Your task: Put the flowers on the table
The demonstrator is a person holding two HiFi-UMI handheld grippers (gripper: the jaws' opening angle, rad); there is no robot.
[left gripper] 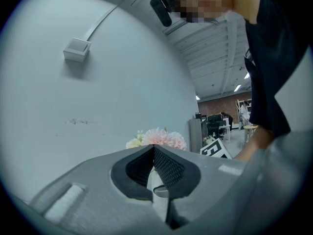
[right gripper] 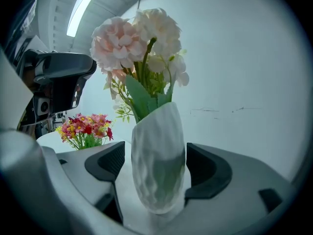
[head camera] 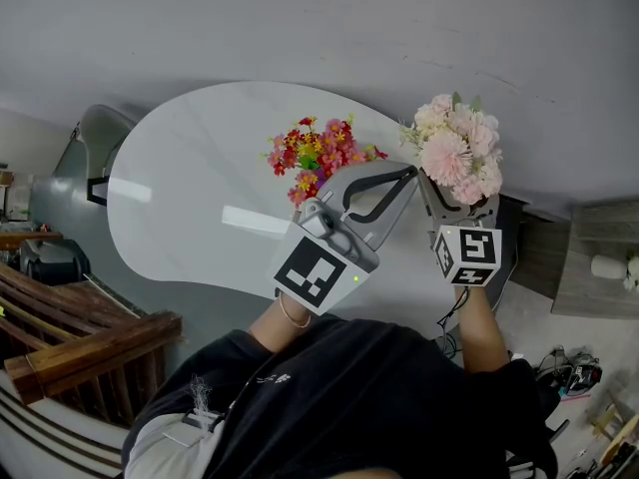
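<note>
A bunch of red, pink and yellow flowers (head camera: 318, 153) stands on the white oval table (head camera: 200, 208), also in the right gripper view (right gripper: 85, 129). My right gripper (head camera: 461, 208) is shut on a white faceted vase (right gripper: 157, 160) of pale pink flowers (head camera: 457, 148), at the table's far right edge; the vase sits between the two pads (right gripper: 113, 163). My left gripper (head camera: 409, 173) is shut with nothing in it, raised just right of the colourful bunch and beside the pink blooms (left gripper: 156, 137). Its closed tips (left gripper: 154, 148) point at the wall.
A grey wall runs behind the table, with a small white box (left gripper: 77, 49) on it. Wooden slatted steps (head camera: 90, 337) lie at the lower left, a grey chair (head camera: 92, 153) at the table's far left end. A low shelf (head camera: 599, 257) stands at the right.
</note>
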